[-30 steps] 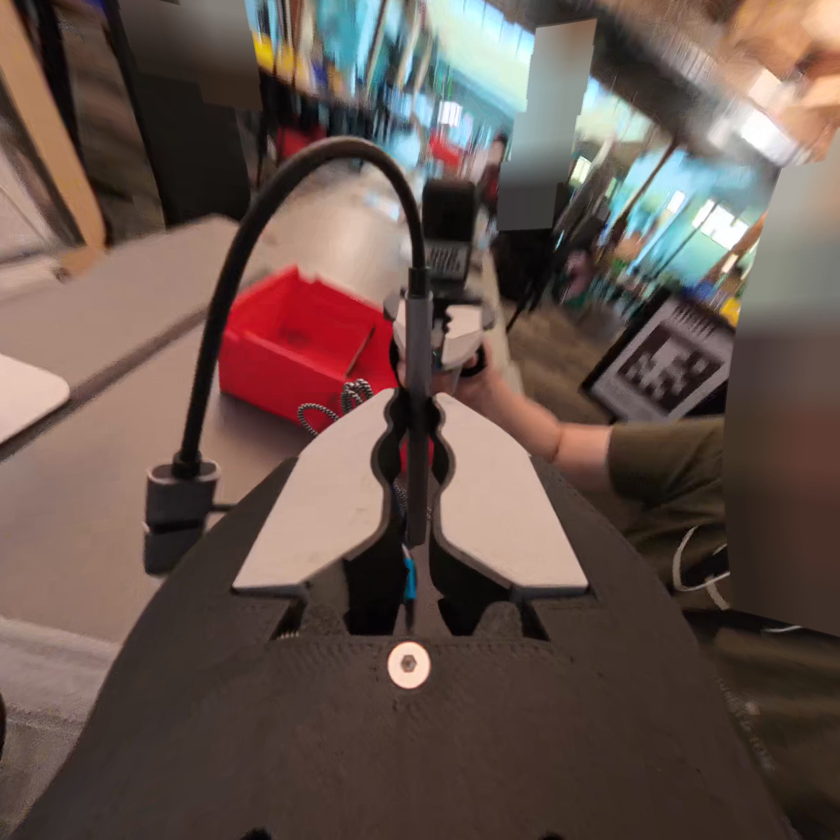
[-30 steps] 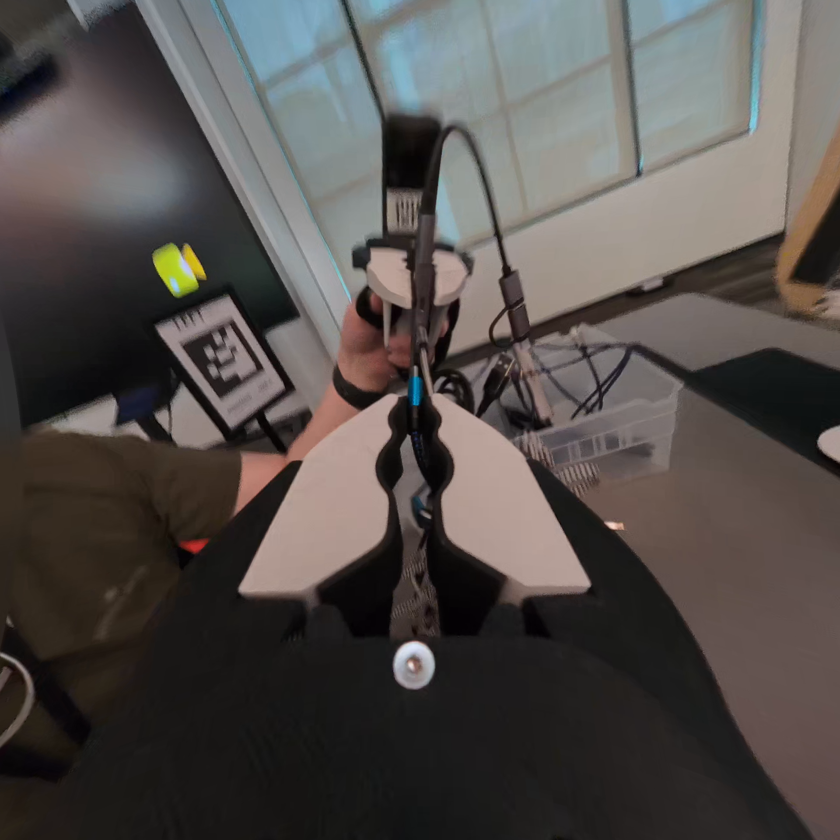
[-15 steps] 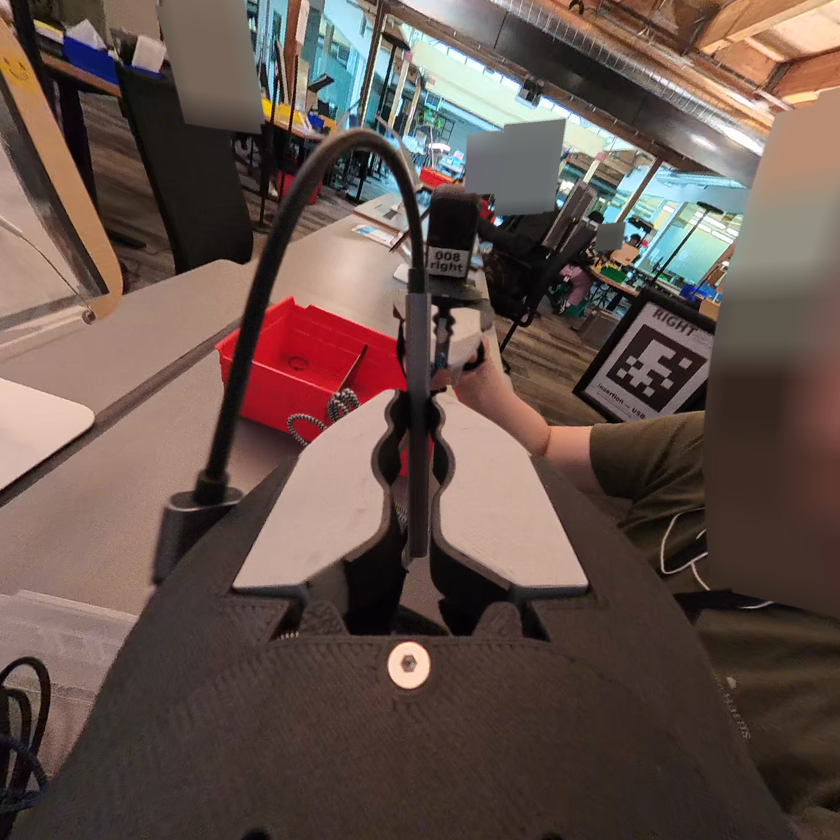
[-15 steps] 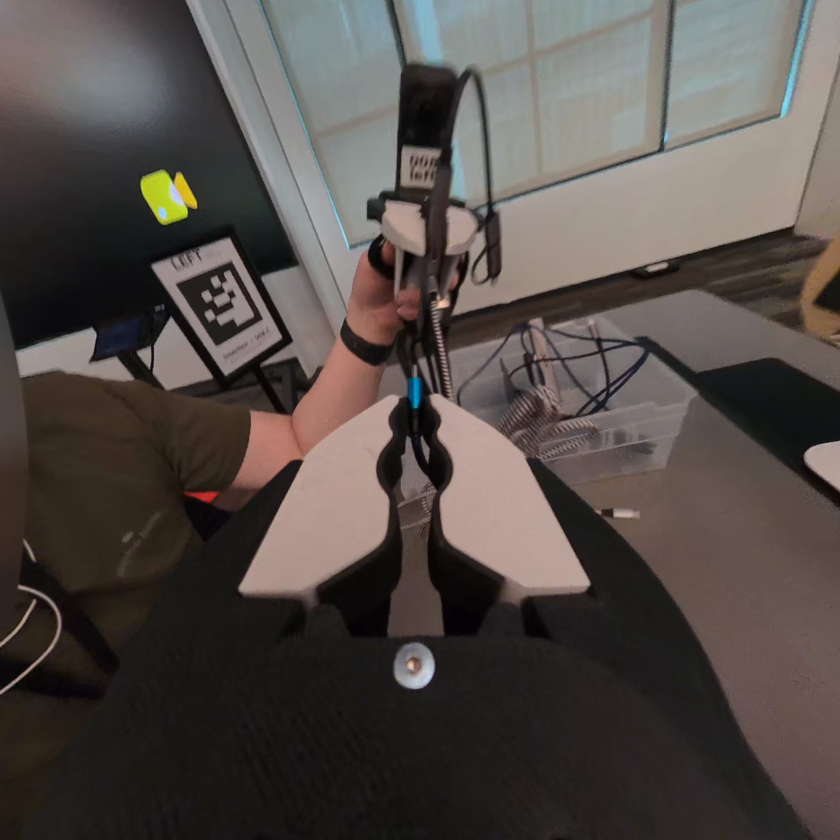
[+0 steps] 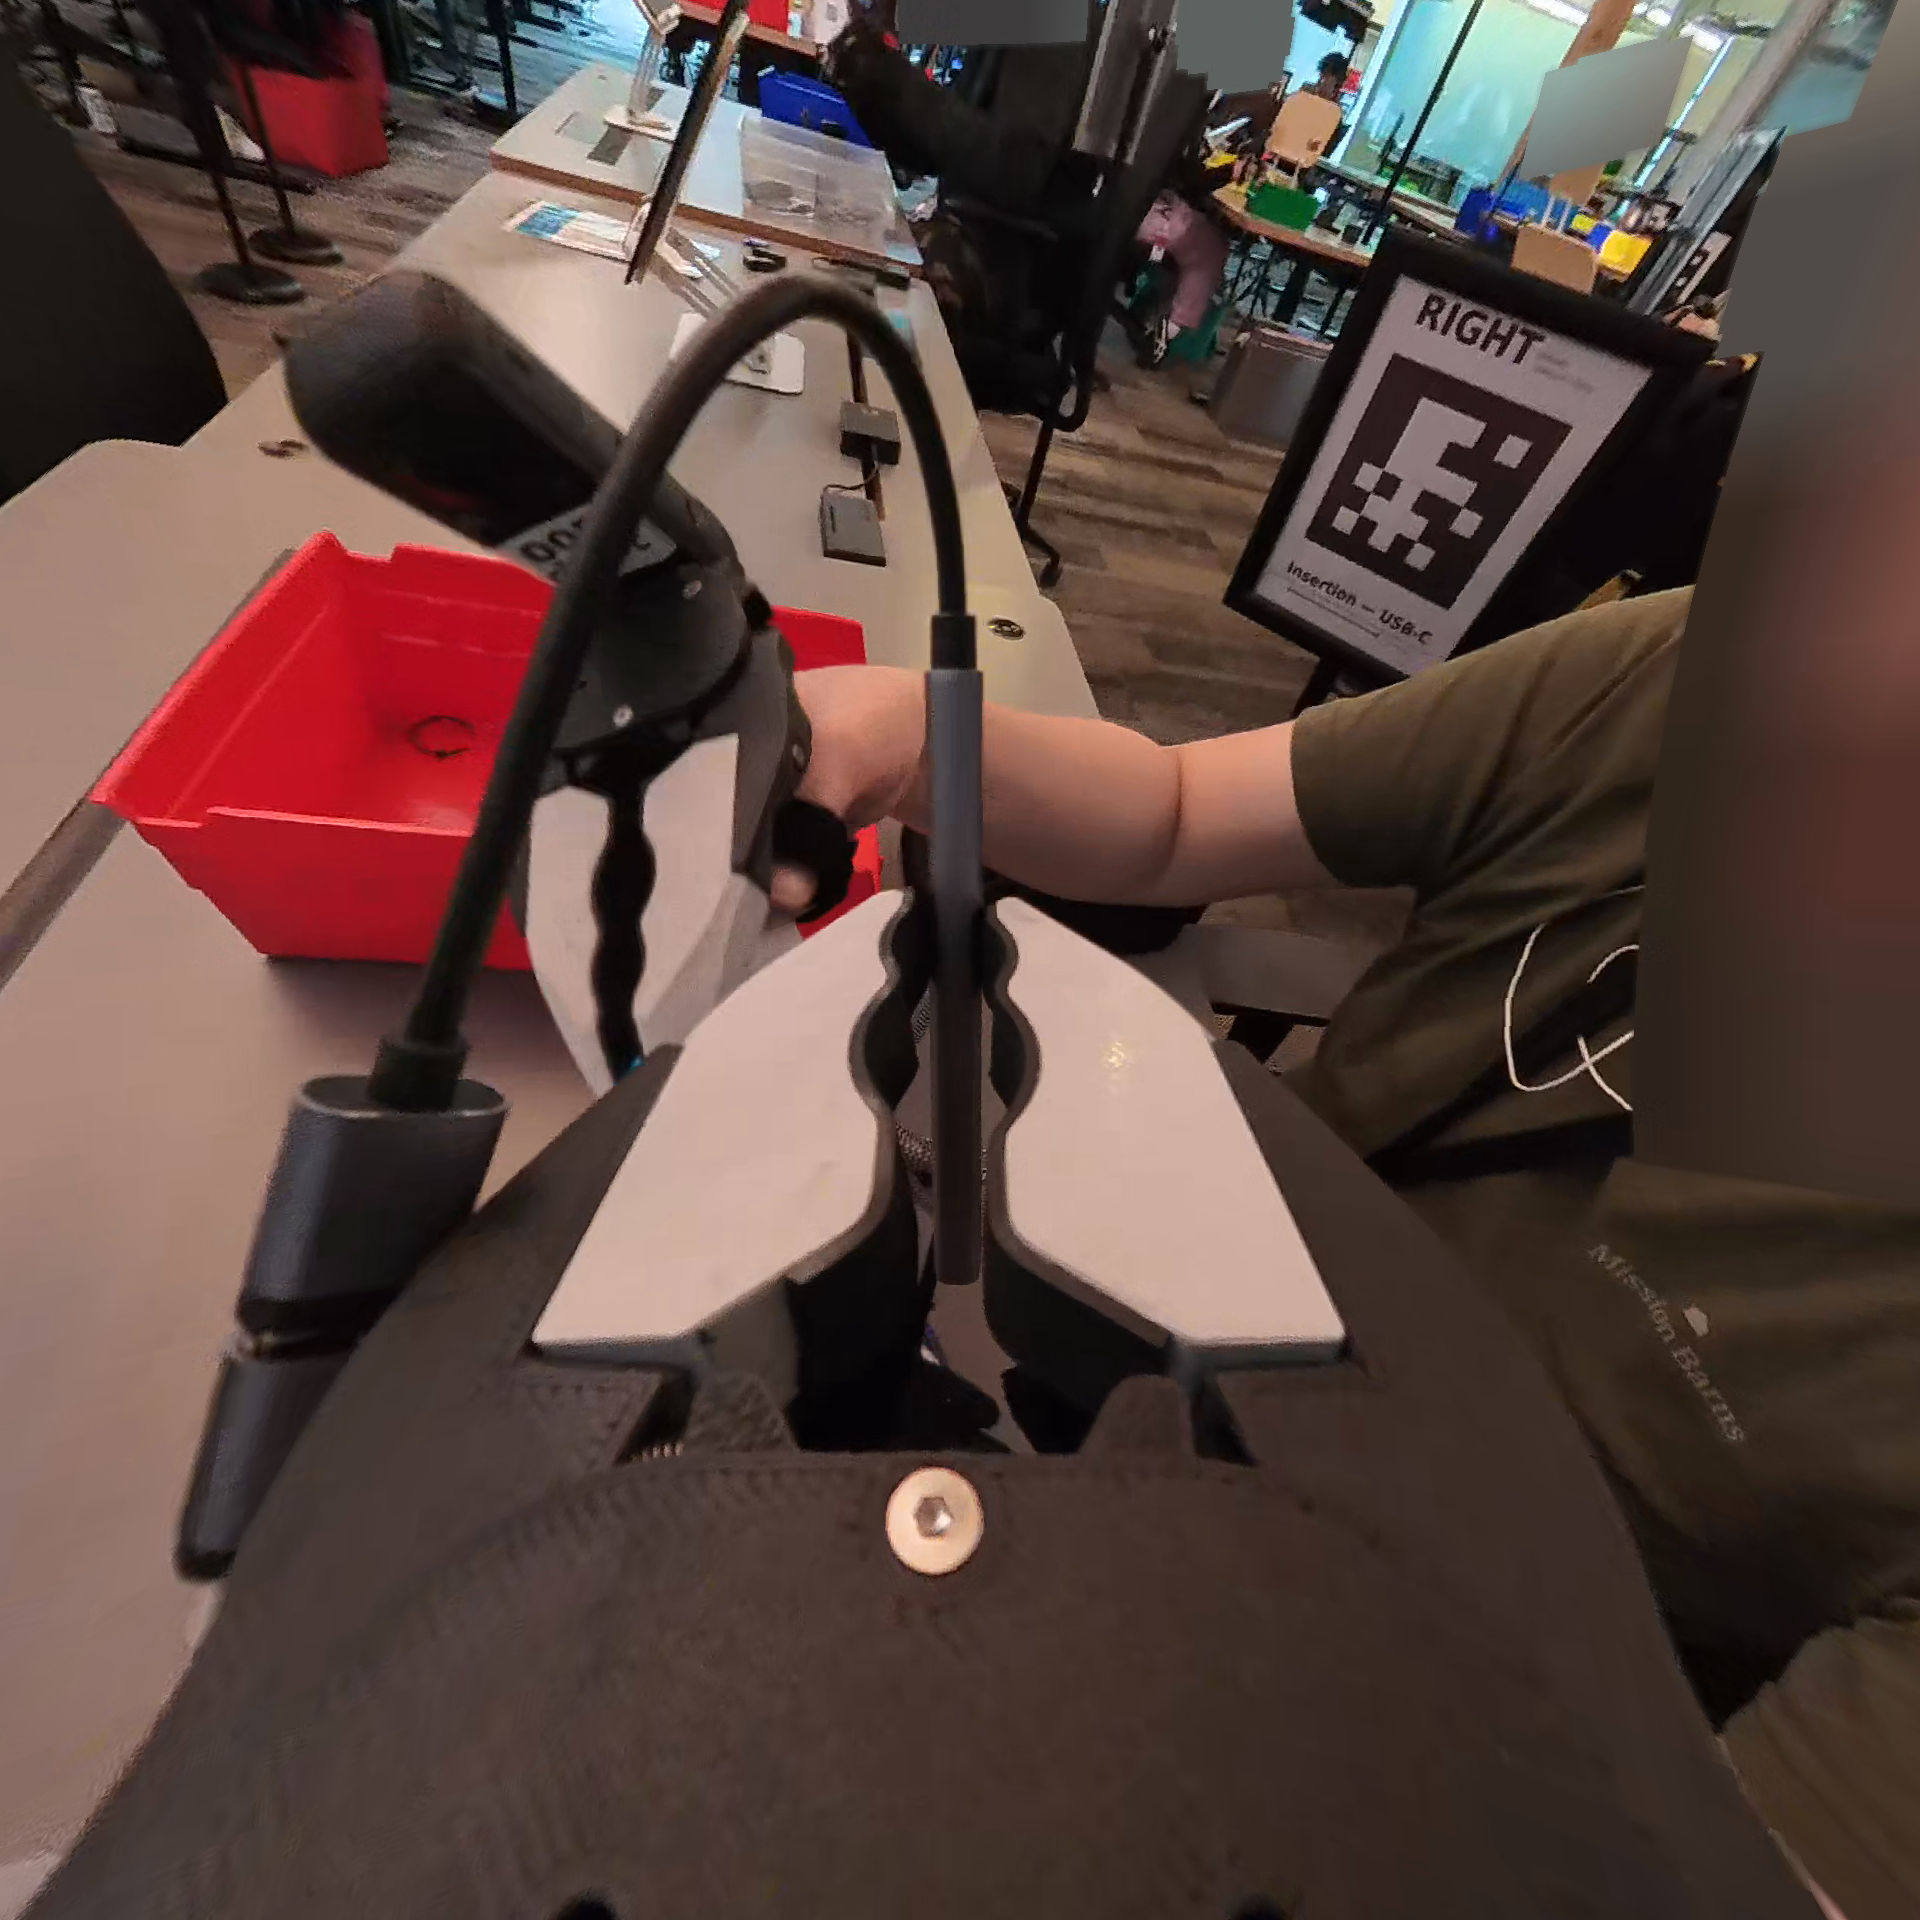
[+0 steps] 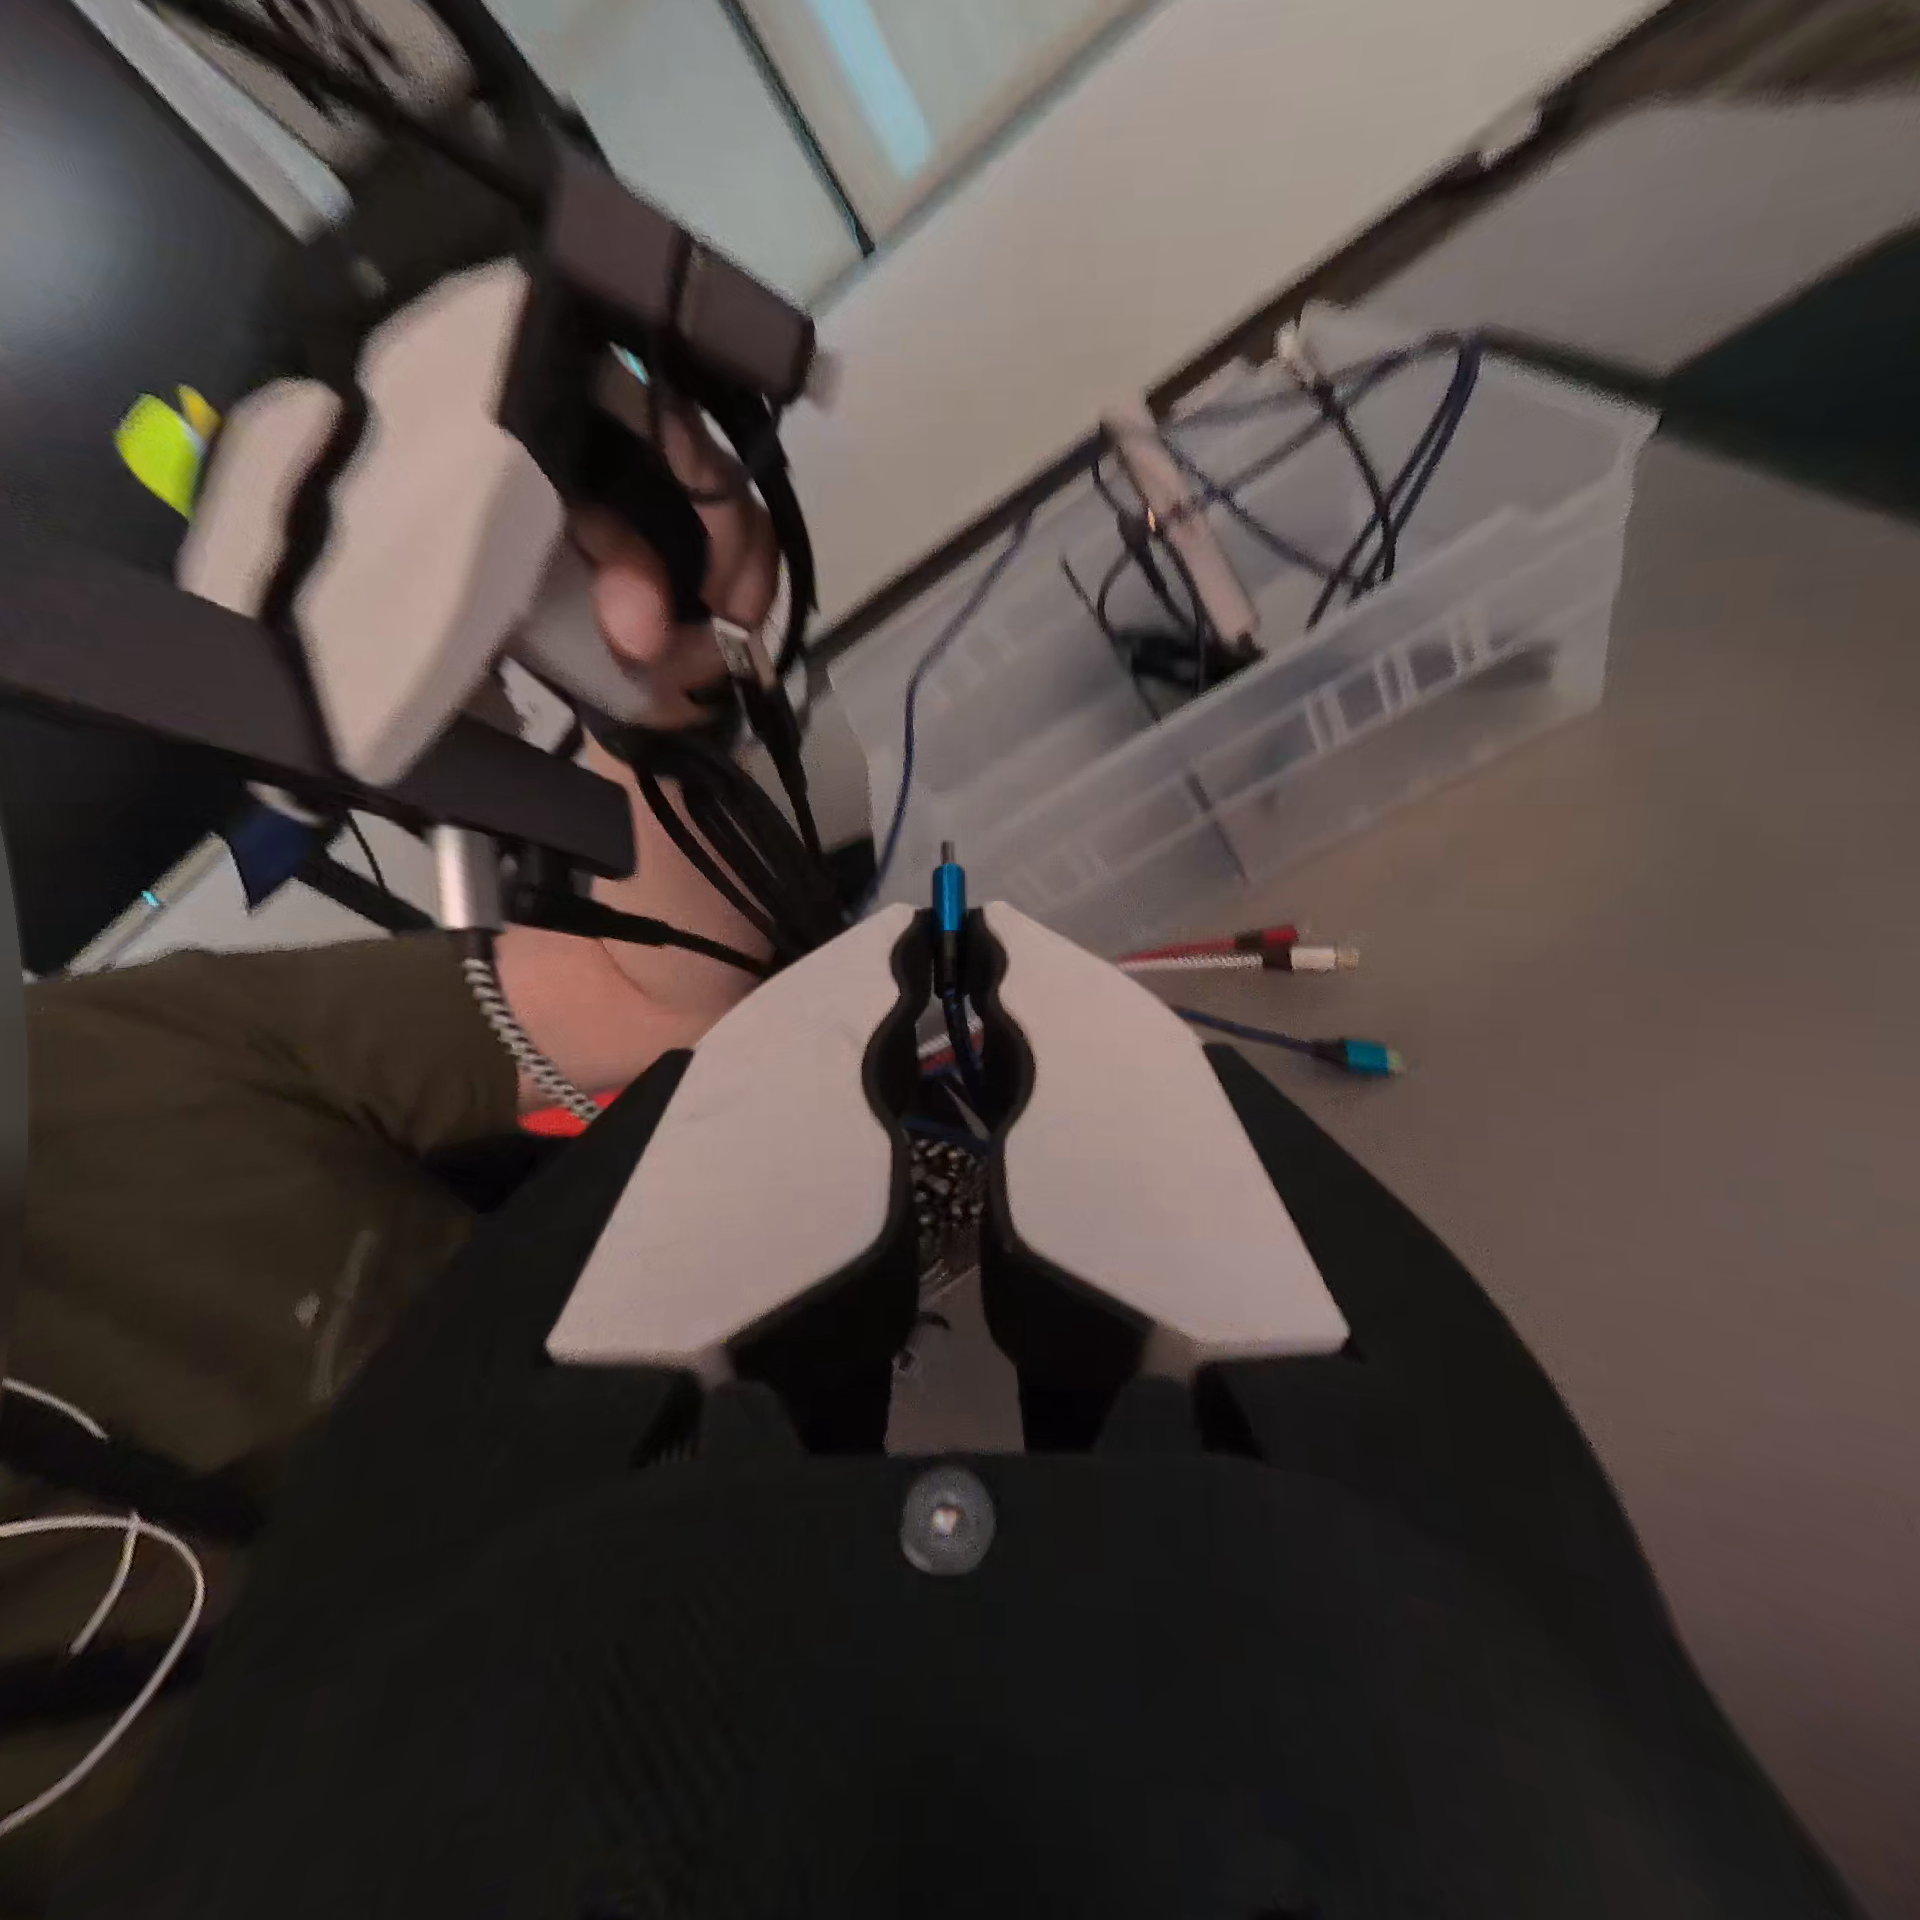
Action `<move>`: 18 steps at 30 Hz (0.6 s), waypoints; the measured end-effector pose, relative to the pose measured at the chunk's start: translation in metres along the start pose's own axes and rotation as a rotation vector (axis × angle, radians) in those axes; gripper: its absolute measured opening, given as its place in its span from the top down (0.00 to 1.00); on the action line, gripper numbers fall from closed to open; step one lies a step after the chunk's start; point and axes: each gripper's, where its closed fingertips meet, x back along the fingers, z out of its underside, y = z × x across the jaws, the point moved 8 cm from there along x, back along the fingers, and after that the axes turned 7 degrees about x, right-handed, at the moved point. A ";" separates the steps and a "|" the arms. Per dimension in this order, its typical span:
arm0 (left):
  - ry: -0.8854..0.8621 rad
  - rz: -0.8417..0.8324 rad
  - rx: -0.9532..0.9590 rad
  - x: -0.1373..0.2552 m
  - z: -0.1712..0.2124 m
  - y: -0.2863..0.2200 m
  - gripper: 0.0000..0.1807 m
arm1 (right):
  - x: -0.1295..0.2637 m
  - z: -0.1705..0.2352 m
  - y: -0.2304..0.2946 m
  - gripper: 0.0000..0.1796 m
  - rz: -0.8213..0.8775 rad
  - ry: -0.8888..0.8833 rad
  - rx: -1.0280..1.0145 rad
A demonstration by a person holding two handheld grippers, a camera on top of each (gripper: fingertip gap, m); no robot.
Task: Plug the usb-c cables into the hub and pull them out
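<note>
In the left wrist view, our right tongs [image 5: 623, 1039] have swung down from their raised spot half a second ago and now sit low beside the one red bin [image 5: 312, 727] on the worktop [image 5: 156, 1091]. Our left tongs [image 5: 951, 914] stay clenched on the slim grey hub [image 5: 954, 987], held upright, its black lead [image 5: 727, 343] arching over to one dark plug [image 5: 353, 1195]. In the right wrist view, the right tongs [image 6: 948, 914] grip one blue usb-c cable [image 6: 948, 904], now unplugged and well apart from the hub. Two loose cables [image 6: 1288, 956] lie near one clear bin [image 6: 1351, 675].
</note>
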 end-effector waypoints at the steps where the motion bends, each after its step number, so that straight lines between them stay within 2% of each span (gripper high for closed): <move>1: -0.002 0.007 0.003 -0.001 0.000 0.000 0.95 | -0.002 0.002 -0.001 0.97 0.013 0.031 0.019; 8: -0.137 -0.040 0.069 0.016 -0.006 0.011 0.95 | 0.012 -0.008 -0.006 0.84 0.084 -0.063 0.077; 13: -0.247 -0.086 0.143 0.034 -0.006 0.026 0.95 | 0.035 -0.022 -0.006 0.79 0.262 -0.154 0.221; 16: -0.263 -0.106 0.170 0.039 -0.005 0.031 0.95 | 0.049 -0.037 0.009 0.79 0.353 -0.300 0.360; 18: -0.261 -0.113 0.175 0.039 -0.004 0.033 0.95 | 0.049 -0.043 0.029 0.80 0.303 -0.398 0.435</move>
